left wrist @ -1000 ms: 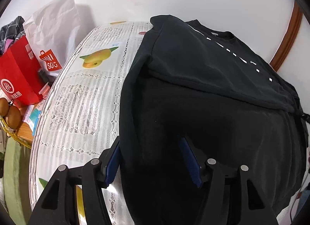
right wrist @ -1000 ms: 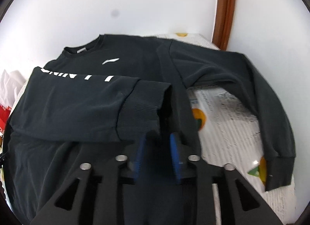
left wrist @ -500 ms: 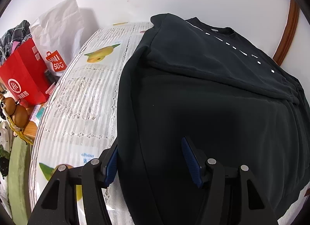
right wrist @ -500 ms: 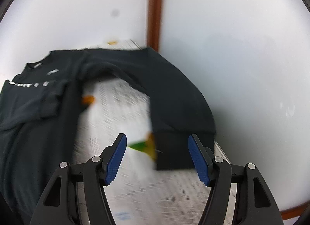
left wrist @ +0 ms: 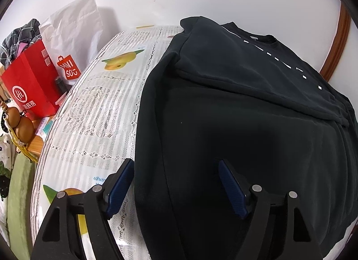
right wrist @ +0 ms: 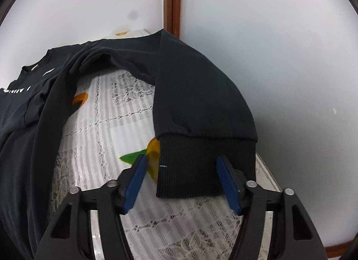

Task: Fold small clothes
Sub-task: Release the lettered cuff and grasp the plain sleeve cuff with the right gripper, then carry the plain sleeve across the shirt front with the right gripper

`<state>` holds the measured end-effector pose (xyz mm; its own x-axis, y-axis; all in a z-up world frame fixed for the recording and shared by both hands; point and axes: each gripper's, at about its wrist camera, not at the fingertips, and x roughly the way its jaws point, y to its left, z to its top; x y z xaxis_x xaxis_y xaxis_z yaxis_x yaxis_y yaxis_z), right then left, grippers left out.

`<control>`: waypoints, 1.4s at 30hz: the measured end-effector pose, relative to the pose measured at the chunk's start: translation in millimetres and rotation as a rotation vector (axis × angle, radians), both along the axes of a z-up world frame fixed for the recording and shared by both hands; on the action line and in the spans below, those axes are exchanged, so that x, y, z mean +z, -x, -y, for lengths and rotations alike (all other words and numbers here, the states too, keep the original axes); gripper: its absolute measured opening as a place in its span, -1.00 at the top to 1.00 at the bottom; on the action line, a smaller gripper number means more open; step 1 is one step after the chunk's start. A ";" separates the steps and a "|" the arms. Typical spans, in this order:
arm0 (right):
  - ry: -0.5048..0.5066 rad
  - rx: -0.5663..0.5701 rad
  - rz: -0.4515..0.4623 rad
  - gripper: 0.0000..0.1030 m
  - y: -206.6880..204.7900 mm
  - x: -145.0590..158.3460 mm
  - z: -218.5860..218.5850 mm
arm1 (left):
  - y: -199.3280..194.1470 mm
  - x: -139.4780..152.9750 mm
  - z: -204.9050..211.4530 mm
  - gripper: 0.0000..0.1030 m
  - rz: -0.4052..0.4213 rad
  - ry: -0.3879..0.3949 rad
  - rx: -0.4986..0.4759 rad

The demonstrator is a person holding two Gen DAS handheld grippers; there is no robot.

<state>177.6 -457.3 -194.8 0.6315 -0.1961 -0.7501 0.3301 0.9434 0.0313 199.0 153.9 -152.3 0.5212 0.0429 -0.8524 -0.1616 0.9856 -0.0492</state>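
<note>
A black sweatshirt (left wrist: pixel 246 125) lies flat on a table with a lace-and-fruit cloth (left wrist: pixel 100 112). One sleeve is folded across its chest, with white marks along it. My left gripper (left wrist: pixel 176 186) is open over the sweatshirt's left edge, holding nothing. In the right wrist view the other sleeve (right wrist: pixel 197 94) stretches out over the cloth toward the wall. Its ribbed cuff (right wrist: pixel 201 166) lies between the blue pads of my open right gripper (right wrist: pixel 181 181), which is not closed on it.
A red paper bag (left wrist: pixel 29 87) and a white shopping bag (left wrist: pixel 73 43) stand left of the table, with a basket of brown round things (left wrist: pixel 20 128) below them. A white wall and a wooden trim strip (right wrist: pixel 172 0) are behind the table.
My right gripper let go of the folded sleeve, opened, and swung right to the outstretched sleeve's cuff. My left gripper stayed open and drew back a little along the sweatshirt's edge.
</note>
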 end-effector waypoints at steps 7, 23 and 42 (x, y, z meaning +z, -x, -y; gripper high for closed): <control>0.050 0.006 0.001 0.81 -0.3 9.1 -2.7 | 0.3 0.7 -1.3 -0.48 -0.002 0.008 -0.013; 0.004 0.232 0.226 0.83 -22.8 157.4 -143.8 | 15.5 11.1 -35.9 -0.48 0.007 0.098 -0.010; -0.139 0.740 0.212 0.83 -104.9 180.7 -435.4 | 15.5 8.4 -54.8 -0.48 0.017 0.166 -0.068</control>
<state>282.5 -21.9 -14.1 0.6939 0.4184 -0.5860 -0.4094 0.8988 0.1570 183.5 208.8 -143.9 0.5326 -0.1333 -0.8358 -0.0923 0.9725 -0.2139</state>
